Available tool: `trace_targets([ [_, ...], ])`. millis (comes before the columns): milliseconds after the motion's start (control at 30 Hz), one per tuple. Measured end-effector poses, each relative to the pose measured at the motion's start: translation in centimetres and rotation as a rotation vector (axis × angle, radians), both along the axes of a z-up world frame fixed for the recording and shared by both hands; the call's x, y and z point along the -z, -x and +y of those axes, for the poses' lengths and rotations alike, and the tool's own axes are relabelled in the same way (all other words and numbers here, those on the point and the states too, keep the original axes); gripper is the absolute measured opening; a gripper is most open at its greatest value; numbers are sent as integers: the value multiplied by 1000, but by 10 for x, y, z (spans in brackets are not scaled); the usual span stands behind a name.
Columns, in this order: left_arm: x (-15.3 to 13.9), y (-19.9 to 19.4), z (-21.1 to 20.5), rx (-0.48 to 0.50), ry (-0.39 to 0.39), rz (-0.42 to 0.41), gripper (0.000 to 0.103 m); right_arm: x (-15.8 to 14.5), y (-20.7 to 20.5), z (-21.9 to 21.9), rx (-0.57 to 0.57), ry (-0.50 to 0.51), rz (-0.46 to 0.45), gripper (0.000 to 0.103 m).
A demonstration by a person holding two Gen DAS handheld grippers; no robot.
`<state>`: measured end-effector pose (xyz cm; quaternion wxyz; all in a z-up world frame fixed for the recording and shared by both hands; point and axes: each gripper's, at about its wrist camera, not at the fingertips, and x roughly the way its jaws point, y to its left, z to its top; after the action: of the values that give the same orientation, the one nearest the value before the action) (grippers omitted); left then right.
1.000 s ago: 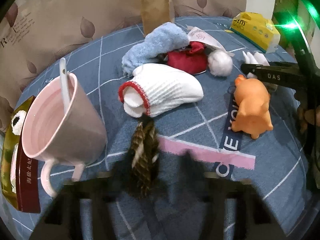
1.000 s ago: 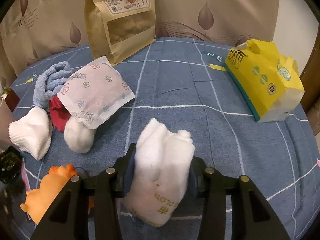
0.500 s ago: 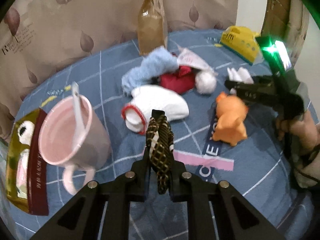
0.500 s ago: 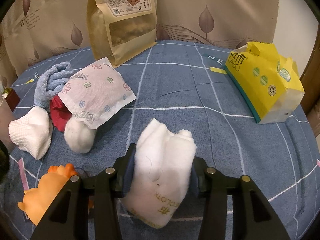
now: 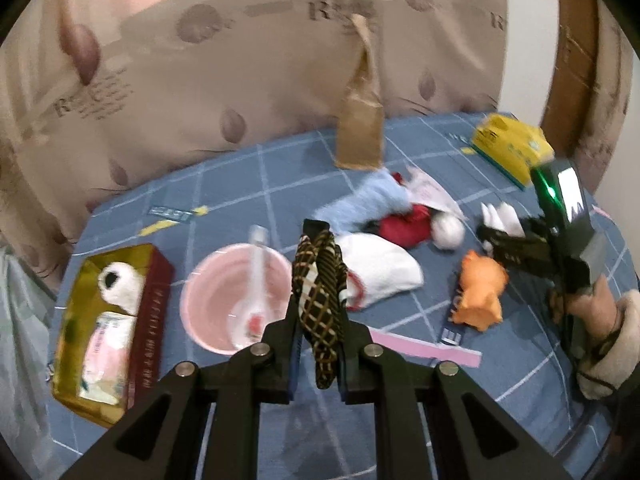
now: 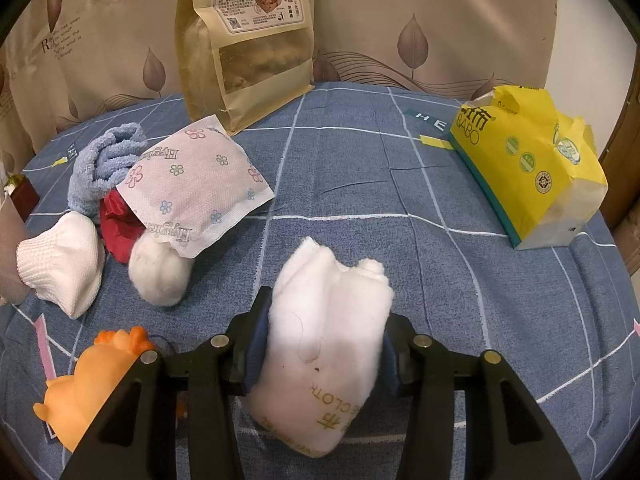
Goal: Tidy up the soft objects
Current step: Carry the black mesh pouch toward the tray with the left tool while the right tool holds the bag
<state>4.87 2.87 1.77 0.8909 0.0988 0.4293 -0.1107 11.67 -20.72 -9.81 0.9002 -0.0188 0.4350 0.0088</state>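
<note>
- Left gripper (image 5: 318, 280) is clamping the dark checked cloth (image 5: 320, 300), holding it in the air above the blue checked bedspread (image 5: 400, 400), with the pink cup (image 5: 236, 300) just beside and below it.
- Cloth is hanging loose past the jaws at both ends; only a narrow strip is getting pinched, so I'm expecting it to creep out on a fast swing.
- The trailing end is dangling close to the cup rim and the white spoon (image 5: 256, 276) standing in it. A low pass is risking a snag that tips the cup.
- Right gripper (image 6: 326, 316) is squeezing the white folded towel (image 6: 324, 344), sitting low over the bedspread; can't tell whether the towel is touching it.
- Towel is bulging out above and below the jaws. Soft bulk is compressing, so the grip may be slacker than it looks and the fold could open out.
- Orange rubber toy (image 6: 92, 384) is lying just beside the right gripper on its left; a sideways move is likely to knock it.
- Pile of blue towel (image 6: 106, 160), flower-print pouch (image 6: 192, 184), red cloth (image 6: 118, 228), cotton ball (image 6: 160, 276) and white knit sock (image 6: 64, 264) is overlapping, so pulling one is probably dragging its neighbours.
</note>
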Motion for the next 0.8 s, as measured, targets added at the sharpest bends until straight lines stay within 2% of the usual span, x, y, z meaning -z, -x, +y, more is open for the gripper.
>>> trace_targets([
  [333, -30, -7, 77, -178, -40, -73, 14, 0, 0, 0, 0, 3, 0, 45],
  [800, -24, -15, 174, -382, -105, -32, 14, 0, 0, 0, 0, 4, -1, 45],
])
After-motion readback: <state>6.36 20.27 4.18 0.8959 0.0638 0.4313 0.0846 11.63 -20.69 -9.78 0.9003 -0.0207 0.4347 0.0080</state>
